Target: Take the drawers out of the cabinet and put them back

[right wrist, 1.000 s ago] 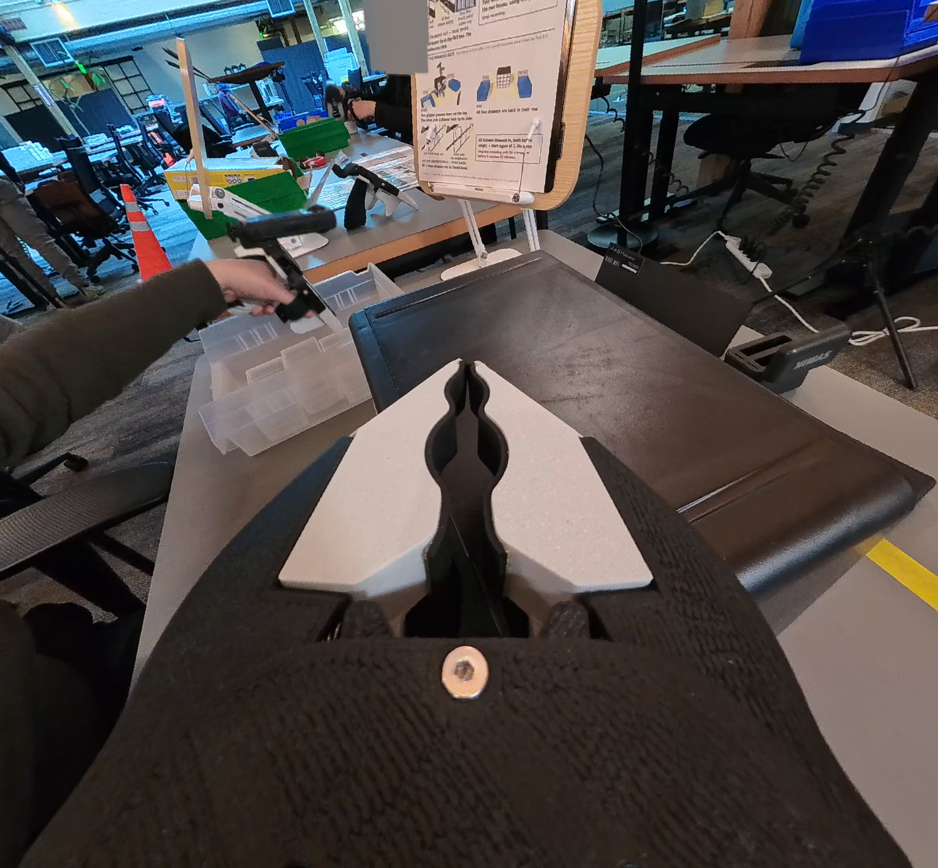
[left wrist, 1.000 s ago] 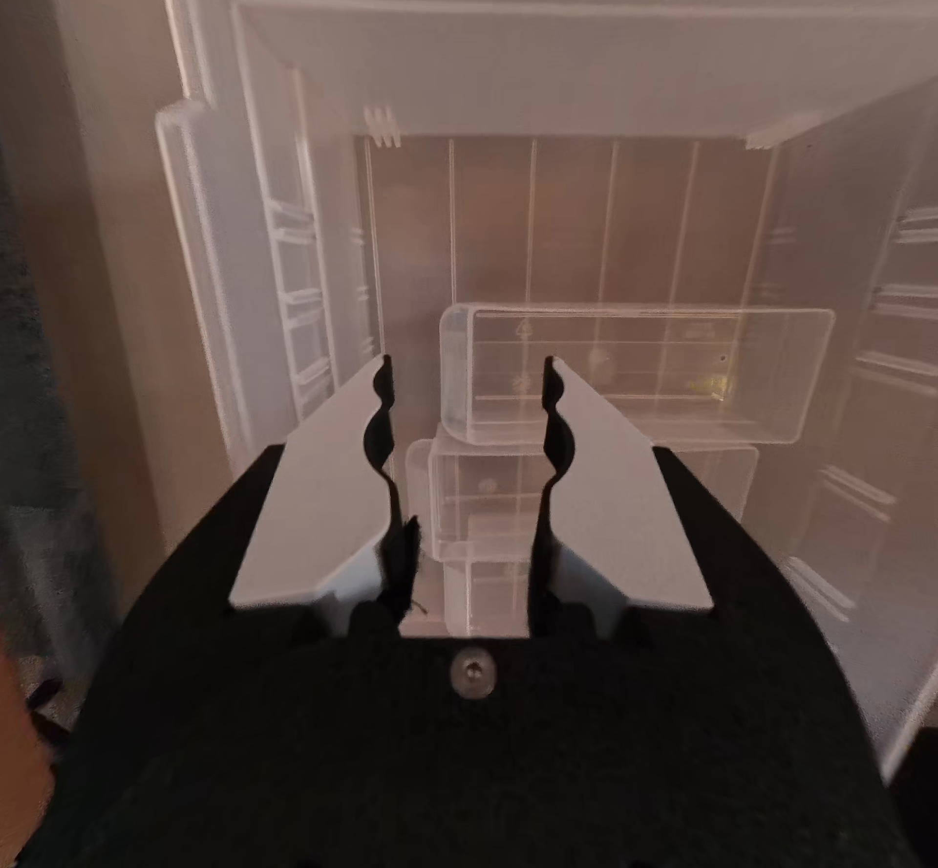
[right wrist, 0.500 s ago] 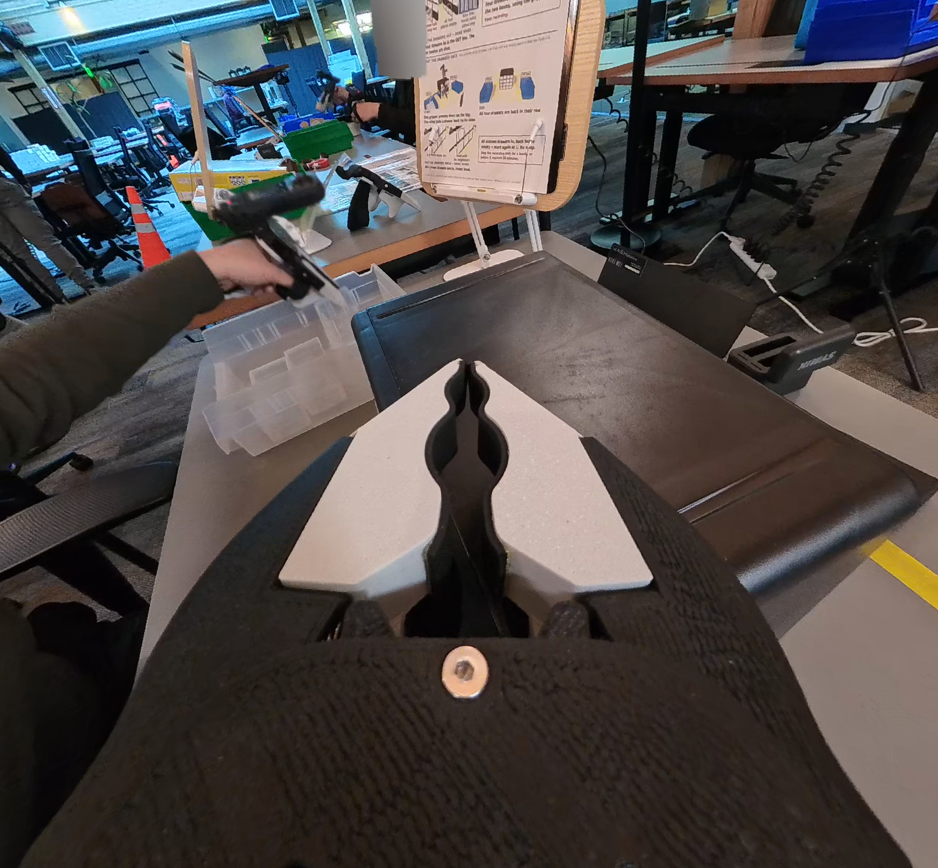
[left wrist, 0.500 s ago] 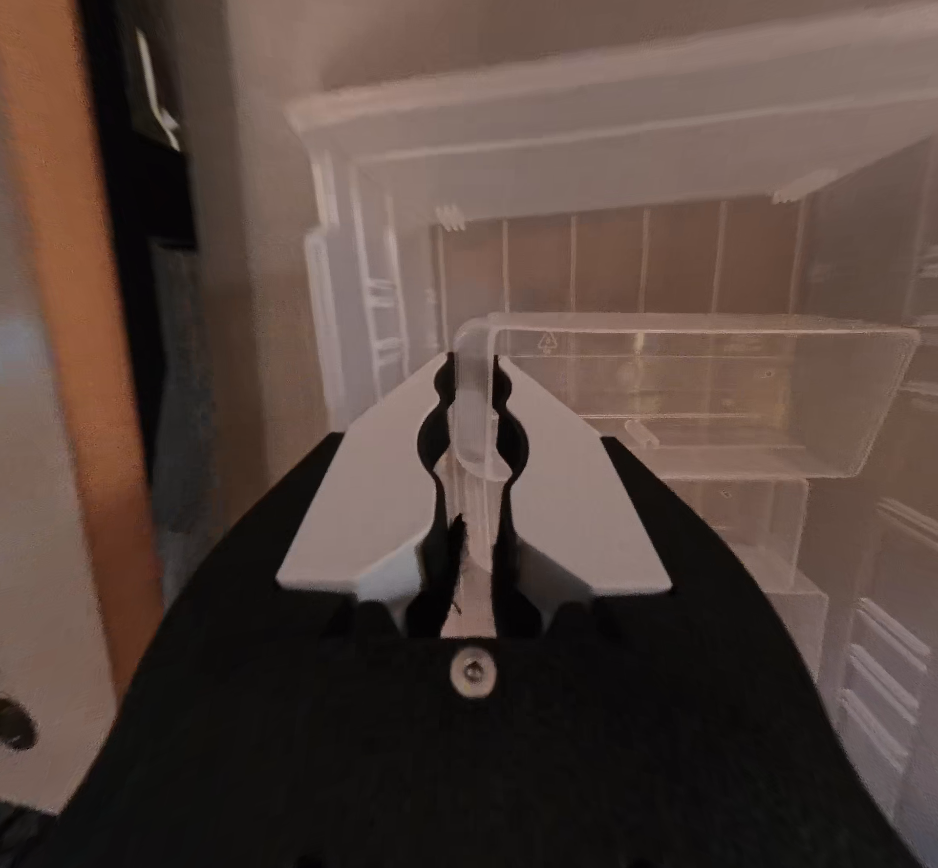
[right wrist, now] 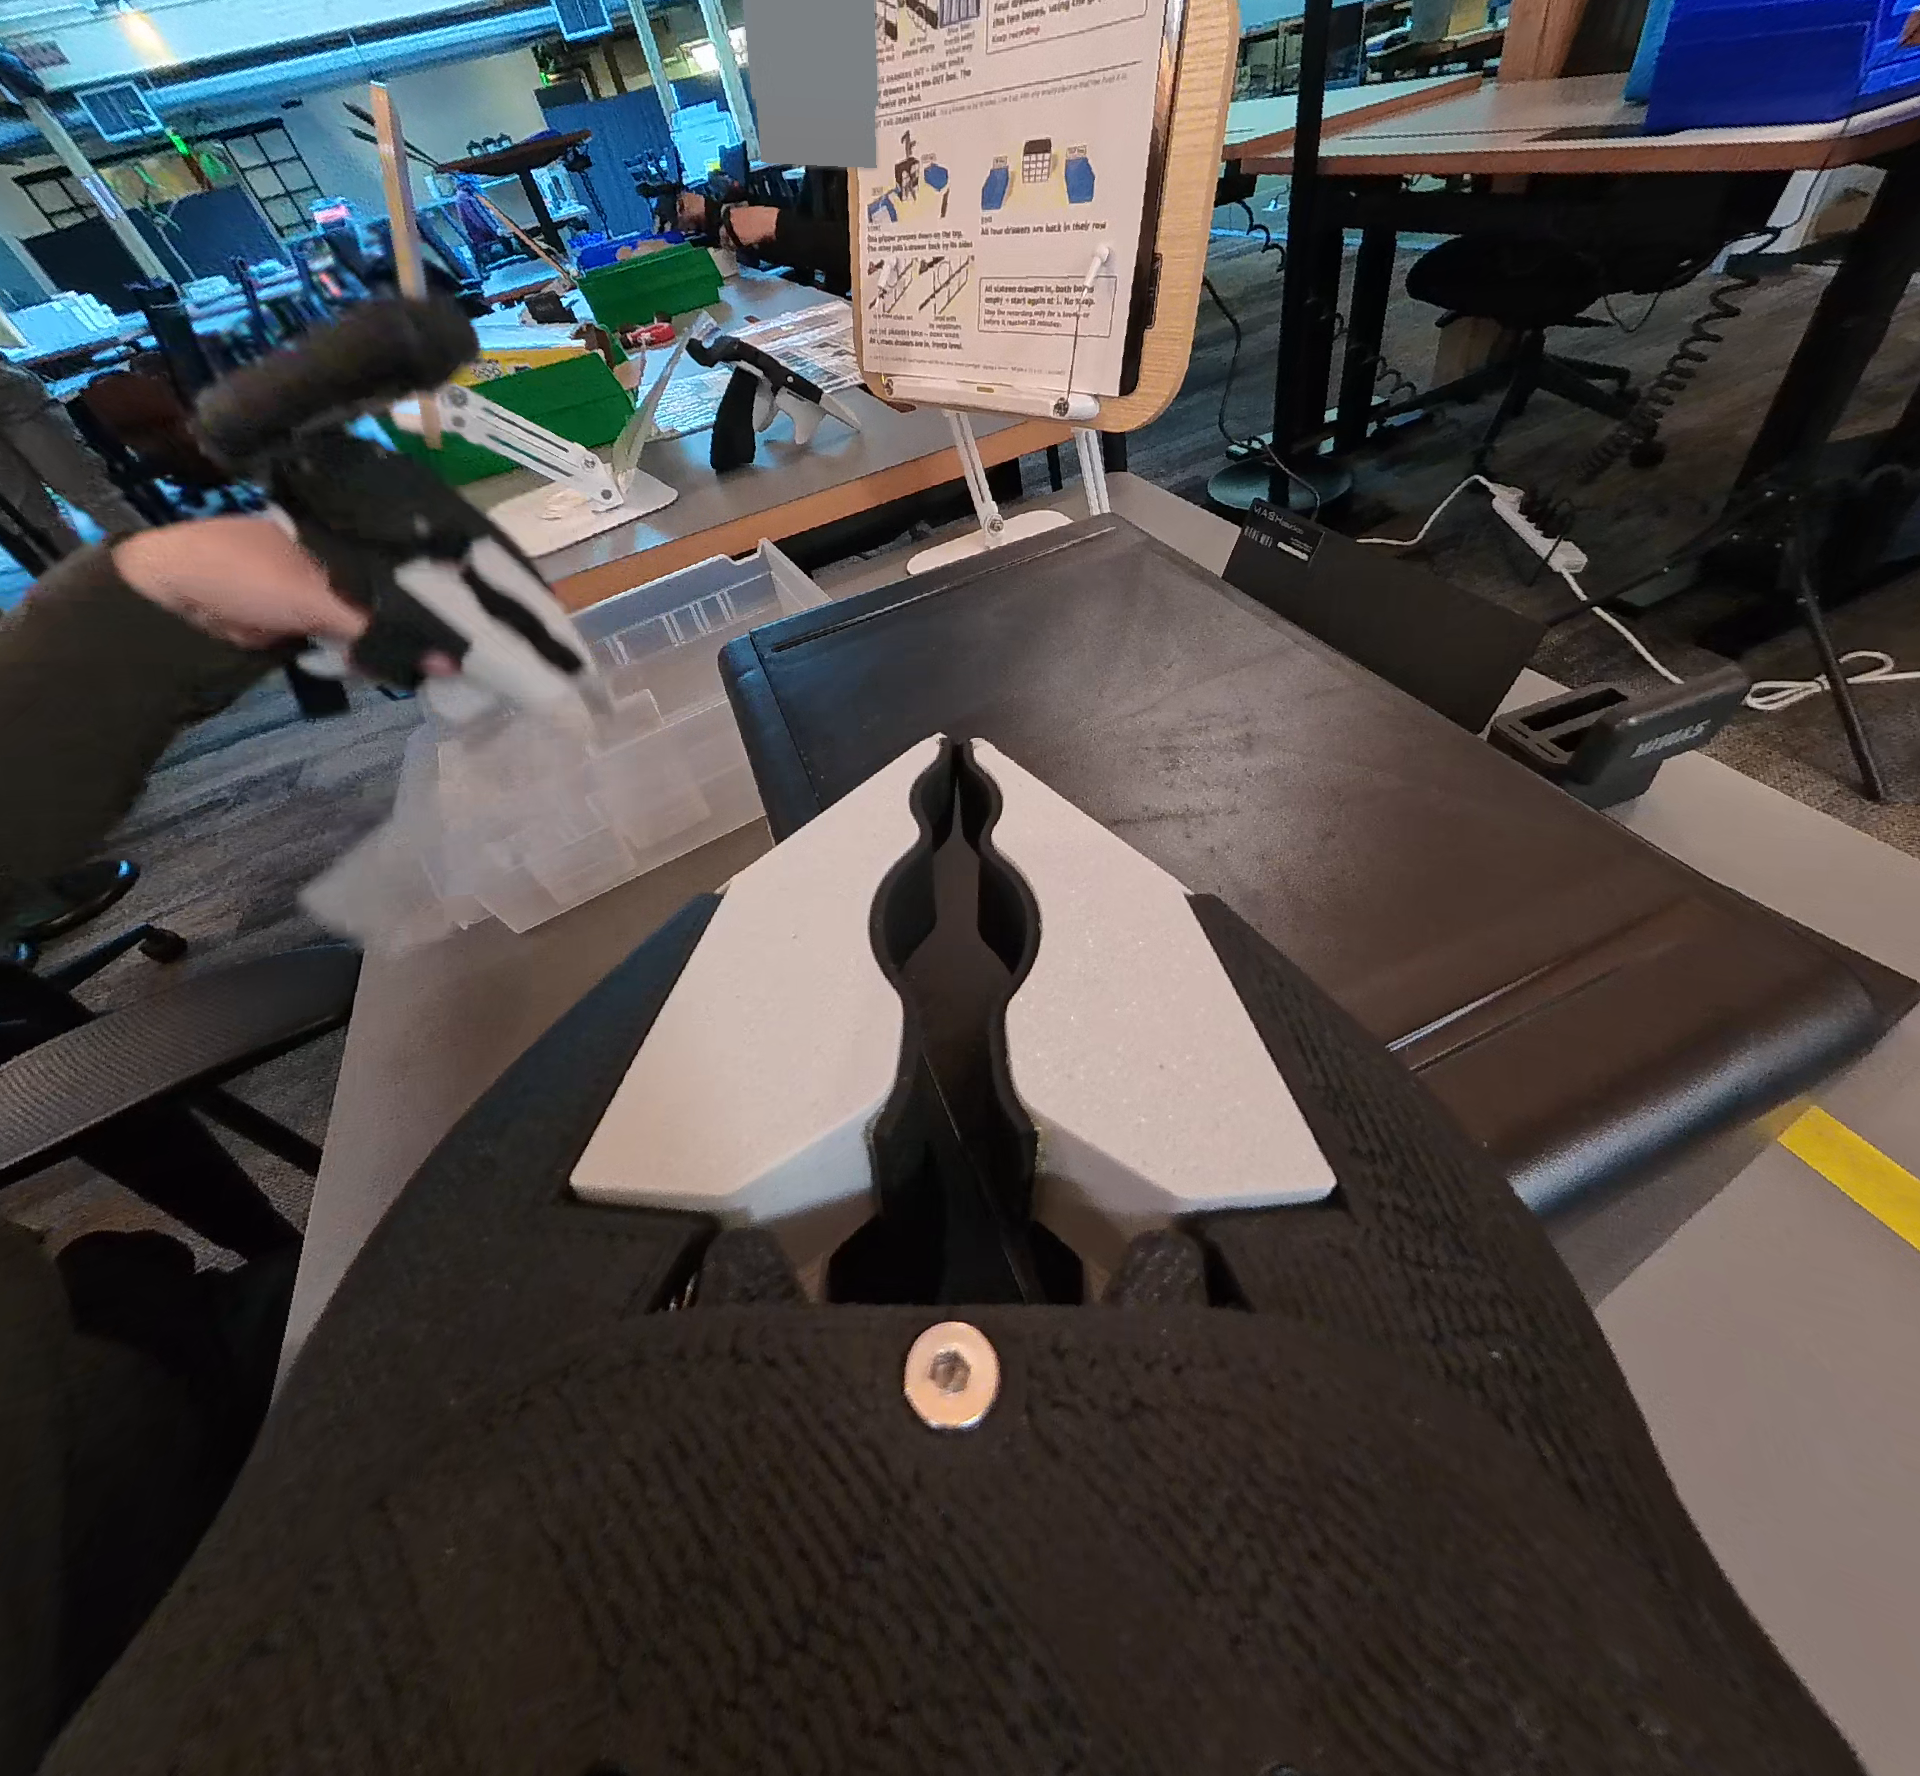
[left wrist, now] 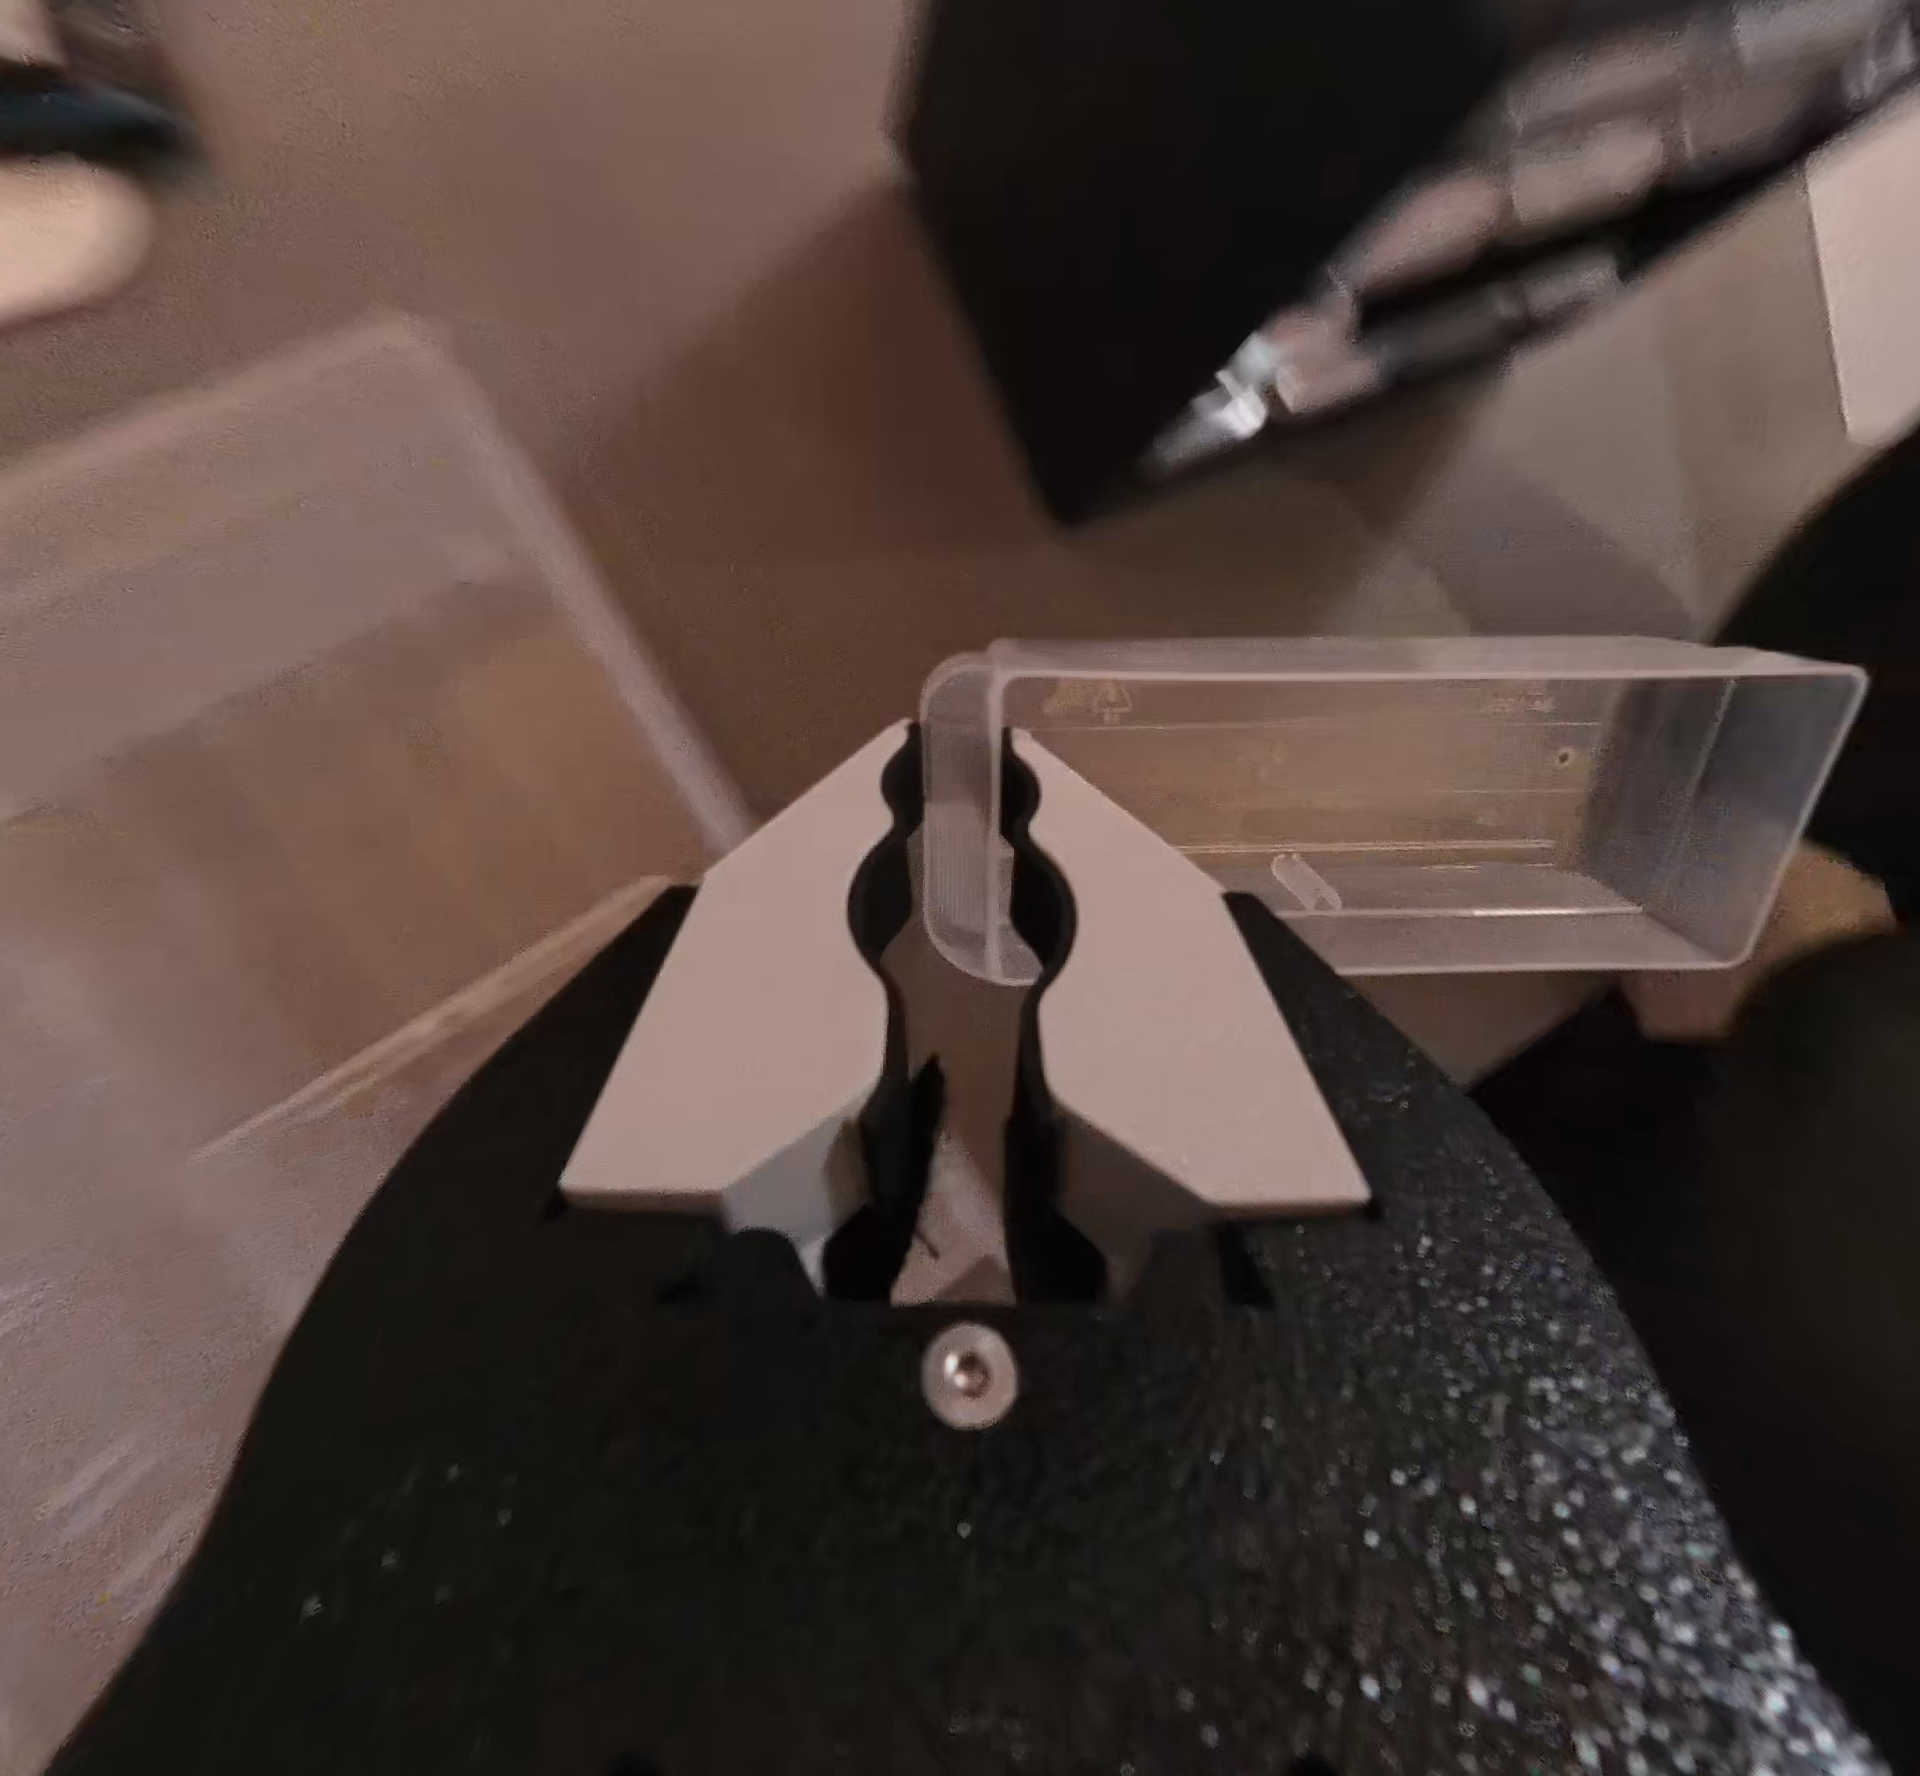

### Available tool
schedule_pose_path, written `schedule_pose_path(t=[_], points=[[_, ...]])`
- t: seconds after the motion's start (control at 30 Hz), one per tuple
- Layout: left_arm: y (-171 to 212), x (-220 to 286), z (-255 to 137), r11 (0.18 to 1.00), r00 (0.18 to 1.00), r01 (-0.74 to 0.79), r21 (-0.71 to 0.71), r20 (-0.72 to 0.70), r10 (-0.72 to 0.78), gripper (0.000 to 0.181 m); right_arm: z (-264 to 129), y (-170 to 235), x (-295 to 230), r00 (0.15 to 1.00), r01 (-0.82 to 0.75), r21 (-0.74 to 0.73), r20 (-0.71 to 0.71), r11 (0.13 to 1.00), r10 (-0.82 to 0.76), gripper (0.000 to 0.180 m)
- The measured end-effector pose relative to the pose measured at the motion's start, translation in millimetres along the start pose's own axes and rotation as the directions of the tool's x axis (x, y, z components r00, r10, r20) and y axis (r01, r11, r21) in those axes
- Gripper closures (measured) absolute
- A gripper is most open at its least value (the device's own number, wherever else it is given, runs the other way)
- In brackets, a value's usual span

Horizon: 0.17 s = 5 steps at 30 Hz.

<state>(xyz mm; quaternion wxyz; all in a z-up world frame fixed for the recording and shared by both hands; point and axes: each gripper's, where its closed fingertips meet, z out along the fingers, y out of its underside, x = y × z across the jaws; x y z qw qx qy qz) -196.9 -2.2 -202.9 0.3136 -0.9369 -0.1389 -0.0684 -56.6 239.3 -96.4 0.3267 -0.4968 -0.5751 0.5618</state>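
Observation:
My left gripper (left wrist: 961, 760) is shut on the front tab of a clear plastic drawer (left wrist: 1455, 812) and holds it in the air; the drawer sticks out to the right, empty. The right wrist view shows this gripper (right wrist: 488, 625) at the left in a person's hand, blurred by motion, with the drawer (right wrist: 416, 843) hanging below it over a clear plastic bin (right wrist: 707, 687) that holds more clear drawers. My right gripper (right wrist: 958, 750) is shut and empty, low over the grey table in front of a black mat (right wrist: 1299, 739).
The bin shows blurred at the left of the left wrist view (left wrist: 260, 635), the mat's corner (left wrist: 1143, 168) above. An instruction board on a stand (right wrist: 1018, 116) stands behind the mat, a black holder (right wrist: 1621, 729) at its right. Yellow tape (right wrist: 1849, 1176) marks the table. A chair (right wrist: 156, 1030) stands left.
My left gripper shut on the drawer's tab, lifted it out of the clear bin and swung it up and away. My right gripper has stayed still and shut.

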Motion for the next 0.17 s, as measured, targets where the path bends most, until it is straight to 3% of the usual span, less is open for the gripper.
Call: schedule_pose_path(t=[0.17], points=[[49.9, 58.4, 69.0, 0.968, 0.986, -0.165, -0.192, -0.046, 0.159, 0.17, -0.1, -0.1, -0.4, 1.0, -0.001, 0.001, 0.005, 1.0, 0.001, 0.18]])
